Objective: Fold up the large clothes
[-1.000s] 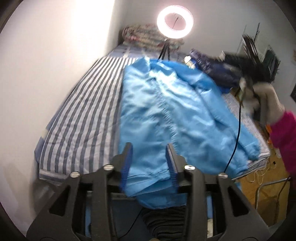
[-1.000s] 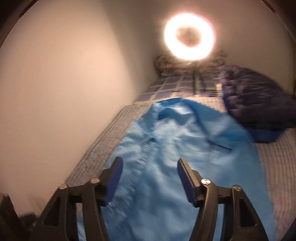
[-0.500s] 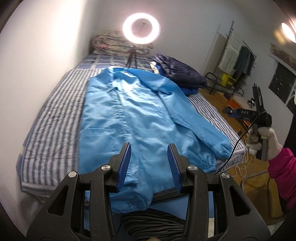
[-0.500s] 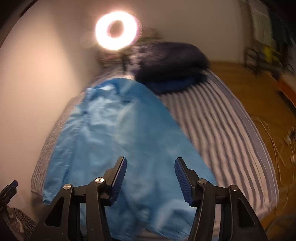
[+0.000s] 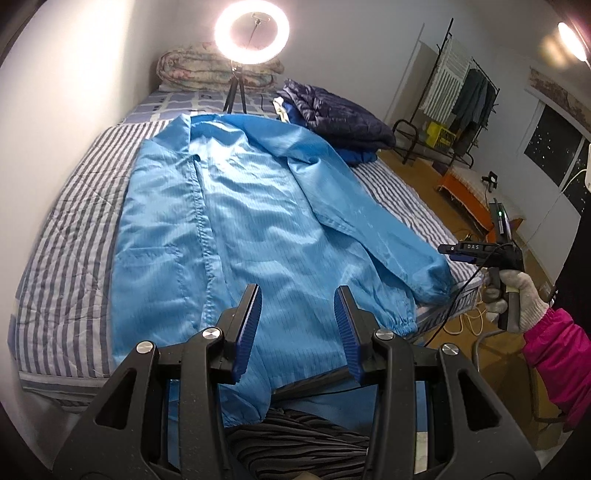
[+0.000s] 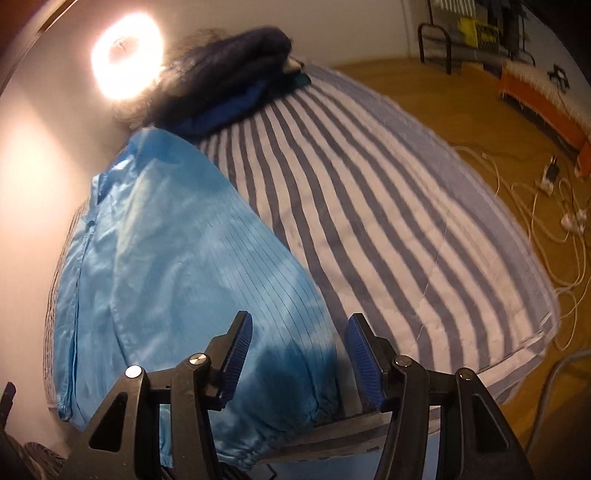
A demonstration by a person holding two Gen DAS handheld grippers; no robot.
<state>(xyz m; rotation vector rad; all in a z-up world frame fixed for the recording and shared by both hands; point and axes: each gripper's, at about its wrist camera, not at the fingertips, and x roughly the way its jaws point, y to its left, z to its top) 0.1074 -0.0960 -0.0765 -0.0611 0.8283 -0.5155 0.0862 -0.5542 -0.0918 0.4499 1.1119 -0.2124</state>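
A large light-blue jacket (image 5: 258, 221) lies spread face-up on the striped bed (image 5: 74, 221), collar toward the ring light. My left gripper (image 5: 298, 291) hovers open over the jacket's lower front near the hem, with nothing between its fingers. The jacket's right sleeve (image 5: 388, 236) runs out to the bed's right edge. My right gripper (image 6: 300, 321) is open above that sleeve (image 6: 207, 266), close to its gathered cuff (image 6: 280, 417), not touching it. In the left wrist view the right gripper (image 5: 454, 253) shows in a gloved hand (image 5: 517, 299) beside the cuff.
A ring light (image 5: 252, 31) on a tripod stands at the bed's head, by a folded quilt (image 5: 192, 68). A dark quilted jacket (image 5: 340, 114) lies at the far right of the bed. Cables (image 6: 554, 206) trail on the wooden floor; a clothes rack (image 5: 461, 85) stands beyond.
The right gripper has swung right and down from over the jacket's body to its right sleeve end, jaws a little narrower. The left gripper has shifted sideways, staying open over the hem.
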